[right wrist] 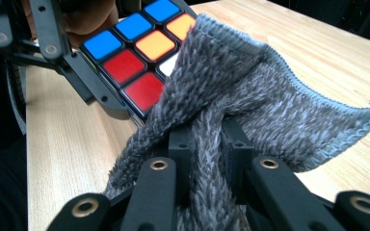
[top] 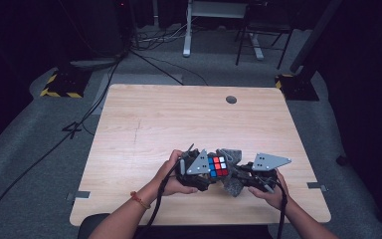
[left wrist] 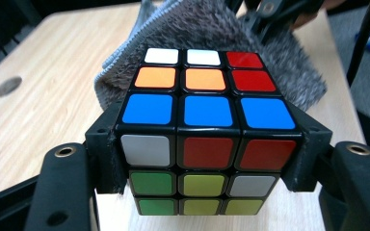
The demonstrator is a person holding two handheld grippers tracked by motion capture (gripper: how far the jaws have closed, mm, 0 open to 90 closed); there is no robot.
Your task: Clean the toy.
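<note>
Black jaws of the left gripper (left wrist: 204, 159) clamp the scrambled, stickered plastic puzzle cube (left wrist: 200, 130) mid-frame by opposite faces; rigid, slick, probably light. Further right, the right gripper (right wrist: 207, 144) pinches a soft fuzzy grey cloth (right wrist: 250, 101), bunched against the cube.

I work in a dark lab: lone wooden table (top: 189, 119), floor cables (top: 144, 55), hazard-striped stand bases (top: 59, 89).

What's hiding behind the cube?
Behind the cube is a grey cloth, pinched by the right gripper. The cloth covers whatever lies past it.
</note>
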